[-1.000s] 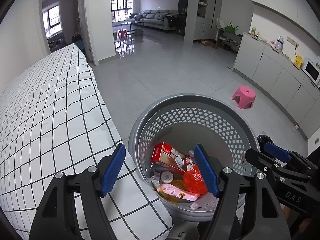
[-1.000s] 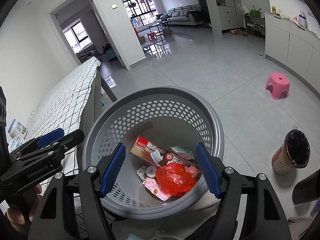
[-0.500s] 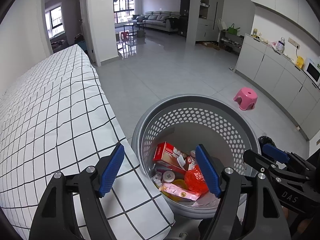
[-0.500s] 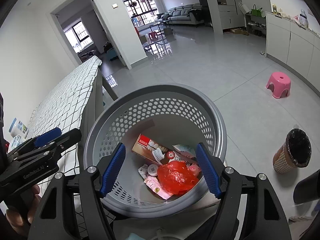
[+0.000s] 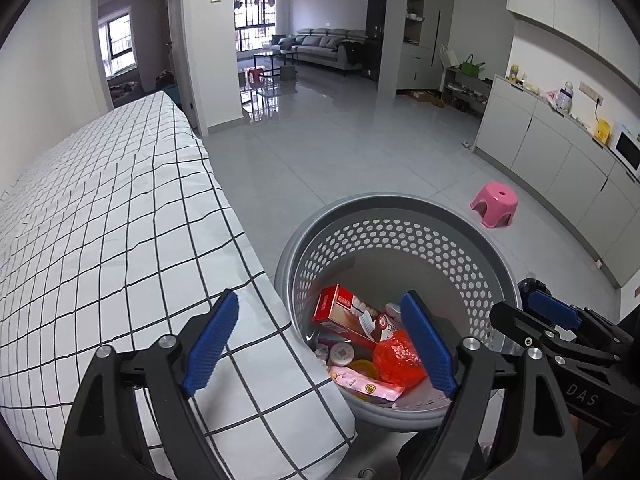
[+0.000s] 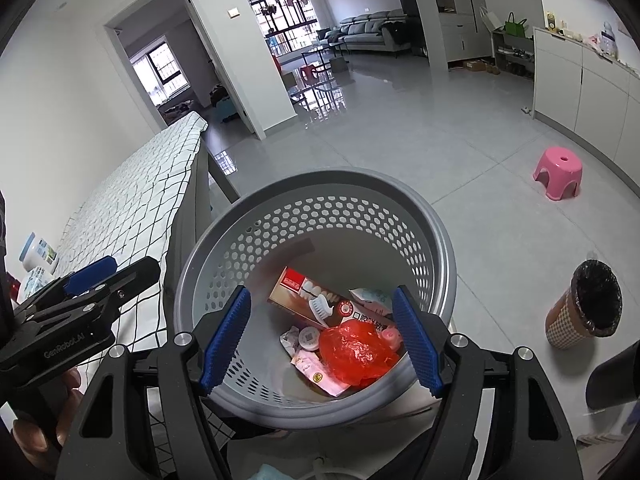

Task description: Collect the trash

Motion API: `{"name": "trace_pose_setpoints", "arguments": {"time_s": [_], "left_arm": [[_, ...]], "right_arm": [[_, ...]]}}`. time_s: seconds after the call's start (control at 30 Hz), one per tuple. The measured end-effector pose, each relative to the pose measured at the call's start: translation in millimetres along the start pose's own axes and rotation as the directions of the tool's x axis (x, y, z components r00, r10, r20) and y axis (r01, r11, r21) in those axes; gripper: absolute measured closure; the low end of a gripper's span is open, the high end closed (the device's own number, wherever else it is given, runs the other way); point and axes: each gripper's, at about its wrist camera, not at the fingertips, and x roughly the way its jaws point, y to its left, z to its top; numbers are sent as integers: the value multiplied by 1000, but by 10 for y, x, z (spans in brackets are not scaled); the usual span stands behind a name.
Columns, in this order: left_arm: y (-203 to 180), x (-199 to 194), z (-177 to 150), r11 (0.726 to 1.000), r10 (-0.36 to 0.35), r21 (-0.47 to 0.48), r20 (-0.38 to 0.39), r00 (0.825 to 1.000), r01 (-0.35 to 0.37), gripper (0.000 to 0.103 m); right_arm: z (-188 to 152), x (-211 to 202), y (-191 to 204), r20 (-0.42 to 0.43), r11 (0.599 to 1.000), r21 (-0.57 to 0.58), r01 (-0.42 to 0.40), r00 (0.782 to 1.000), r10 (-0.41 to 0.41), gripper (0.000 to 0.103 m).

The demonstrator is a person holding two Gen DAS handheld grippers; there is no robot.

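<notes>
A grey perforated waste basket stands on the floor beside the bed. Inside lie a red toothpaste box, a crumpled red plastic bag, a pink wrapper and small packets. My left gripper is open and empty, above the bed corner and the basket's left rim. My right gripper is open and empty, above the basket's near side. Each gripper shows in the other's view: the right one, the left one.
A bed with a white black-checked sheet fills the left. A pink stool stands on the grey tile floor, near white cabinets. A small checkered bin with a black liner stands right of the basket. Bottles sit at far left.
Both grippers have risen and drawn back slightly from the basket; the left view shows more of the bed. Both stay open and empty. The trash in the basket has not moved.
</notes>
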Motion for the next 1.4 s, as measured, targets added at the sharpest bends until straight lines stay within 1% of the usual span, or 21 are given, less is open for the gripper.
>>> {"name": "trace_pose_setpoints", "arguments": {"time_s": [0.2, 0.57, 0.67, 1.1, 1.27, 1.4], "left_arm": [[49, -20, -26, 1000, 21, -7, 6, 1000, -21, 13], [118, -62, -60, 998, 55, -16, 16, 998, -55, 11], [138, -74, -64, 998, 62, -18, 18, 998, -61, 10], [110, -51, -74, 996, 89, -24, 10, 996, -89, 7], [86, -25, -70, 992, 127, -15, 2, 992, -127, 6], [72, 0, -71, 990, 138, -18, -15, 990, -138, 6]], "right_arm": [[-26, -21, 26, 0, 1000, -5, -1, 1000, 1, 32], [-27, -27, 68, 6, 1000, -12, 4, 1000, -4, 31], [-17, -32, 80, 9, 1000, -13, 0, 1000, 0, 28], [-29, -12, 144, 17, 999, -27, 20, 1000, -20, 28], [-24, -9, 140, 20, 999, -26, 24, 1000, -23, 28], [-19, -1, 139, 17, 999, -24, 22, 1000, -22, 28]]}}
